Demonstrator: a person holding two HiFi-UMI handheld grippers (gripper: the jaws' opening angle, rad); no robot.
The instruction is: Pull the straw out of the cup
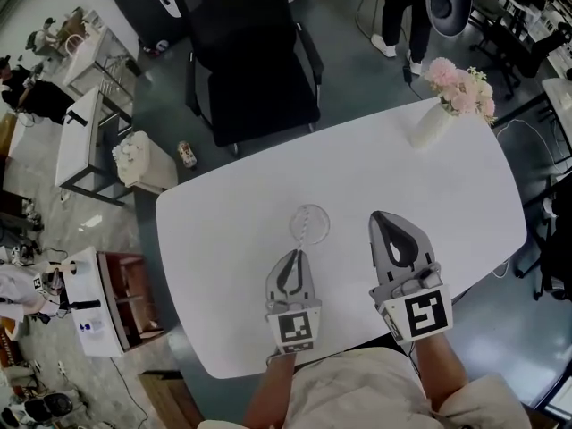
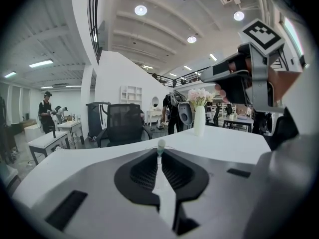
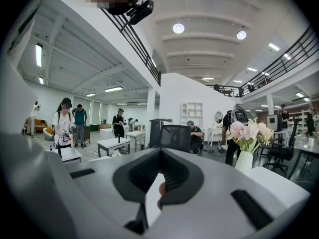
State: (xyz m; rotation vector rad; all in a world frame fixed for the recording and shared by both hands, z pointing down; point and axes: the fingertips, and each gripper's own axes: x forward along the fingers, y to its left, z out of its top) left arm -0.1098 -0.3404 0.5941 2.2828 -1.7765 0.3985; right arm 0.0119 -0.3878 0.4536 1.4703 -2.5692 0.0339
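Both grippers have their jaws together. The left gripper (image 1: 295, 254) seemingly pinches the straw (image 1: 302, 229) in the cup (image 1: 323, 225) at its twelve o'clock; the right gripper (image 1: 379, 215), at the cup's three o'clock, holds nothing.

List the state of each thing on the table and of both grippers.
straw: standing in the cup, gripped near its top
cup: upright, clear, straw inside
left gripper: shut on the straw
right gripper: shut, empty, apart from the cup
flower vase: upright, pink flowers in it
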